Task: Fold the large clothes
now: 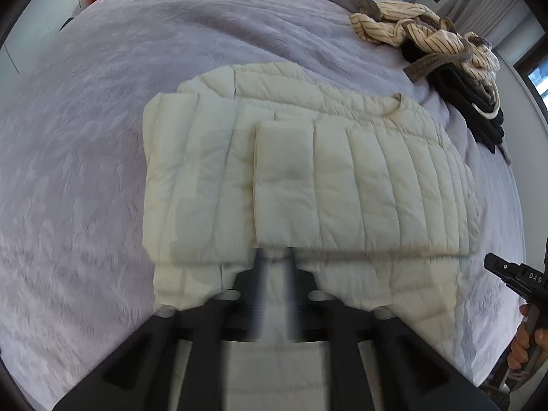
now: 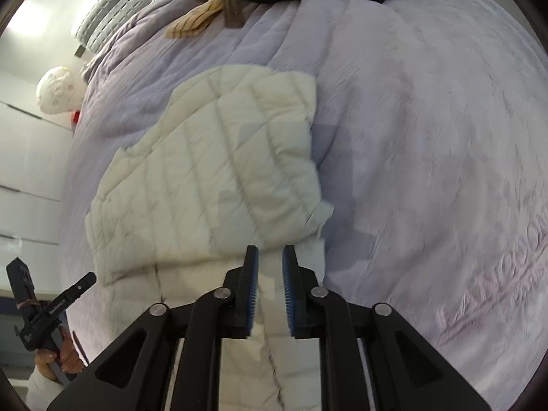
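The cream jacket (image 1: pixel 301 178) lies folded on the bed (image 1: pixel 102 137); both grippers, left (image 1: pixel 275 267) and right (image 2: pixel 270 257), hang apart, holding nothing; the striped and black clothes (image 1: pixel 445 54) beyond the jacket probably wait unfolded.

jacket (image 1: pixel 301 171): cream quilted puffer cloth, stitched channels, smooth with a faint sheen
bedspread (image 1: pixel 102 137): lilac cloth, soft matt, embossed leafy texture, pale lettering woven in on the right wrist view
striped garment (image 1: pixel 411 29): beige cloth, thin dark stripes, crumpled, brown ribbed trim
black garment (image 1: pixel 479 109): dark knit-looking cloth, matt
right gripper (image 2: pixel 270 257): matt black plastic links, shiny metal pivot pins, blue ridged pads
left gripper (image 1: pixel 274 267): matt black plastic, blurred
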`<action>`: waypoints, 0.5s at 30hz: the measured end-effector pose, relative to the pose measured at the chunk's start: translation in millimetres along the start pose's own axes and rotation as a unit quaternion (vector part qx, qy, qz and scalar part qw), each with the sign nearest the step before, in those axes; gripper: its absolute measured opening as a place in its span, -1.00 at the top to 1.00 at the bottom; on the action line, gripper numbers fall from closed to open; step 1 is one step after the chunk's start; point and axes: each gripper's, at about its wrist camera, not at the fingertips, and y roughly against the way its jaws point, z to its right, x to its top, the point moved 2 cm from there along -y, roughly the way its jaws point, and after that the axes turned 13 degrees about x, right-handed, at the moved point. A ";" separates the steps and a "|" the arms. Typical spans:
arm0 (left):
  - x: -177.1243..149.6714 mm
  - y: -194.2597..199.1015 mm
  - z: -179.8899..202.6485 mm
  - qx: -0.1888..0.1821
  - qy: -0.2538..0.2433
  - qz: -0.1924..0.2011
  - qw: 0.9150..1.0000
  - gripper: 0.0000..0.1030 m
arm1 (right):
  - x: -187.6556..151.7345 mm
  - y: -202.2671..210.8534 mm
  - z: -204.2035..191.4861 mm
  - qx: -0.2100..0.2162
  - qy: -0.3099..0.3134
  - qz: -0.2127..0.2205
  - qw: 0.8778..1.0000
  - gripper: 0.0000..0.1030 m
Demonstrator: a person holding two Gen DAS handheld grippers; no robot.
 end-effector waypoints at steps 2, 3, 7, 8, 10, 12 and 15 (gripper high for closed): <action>-8.4 12.6 -2.1 0.021 0.011 0.021 1.000 -1.00 | -7.0 4.8 -4.4 -0.003 0.008 -0.004 1.000 0.13; -11.7 17.7 -1.4 0.021 0.007 0.024 0.999 -1.00 | -10.2 7.4 -7.7 -0.006 0.015 -0.004 1.000 -0.06; -24.1 29.0 0.2 0.032 0.012 0.010 0.999 -1.00 | -20.0 19.9 -15.7 -0.006 0.031 -0.013 0.999 -0.09; -25.7 31.6 1.6 0.037 0.011 0.010 0.999 -1.00 | -23.1 23.3 -16.6 -0.005 0.032 -0.017 0.999 -0.12; -31.7 39.7 4.7 0.048 0.007 0.012 0.999 -1.00 | -28.1 28.5 -18.8 -0.001 0.033 -0.023 0.999 -0.41; -37.8 46.0 7.7 0.052 0.002 0.008 0.999 -1.00 | -33.5 34.9 -21.1 -0.002 0.040 -0.020 0.999 -0.65; -45.8 52.8 12.5 0.047 -0.004 -0.004 0.999 -1.00 | -42.0 46.3 -24.0 -0.006 0.054 -0.006 0.998 -0.73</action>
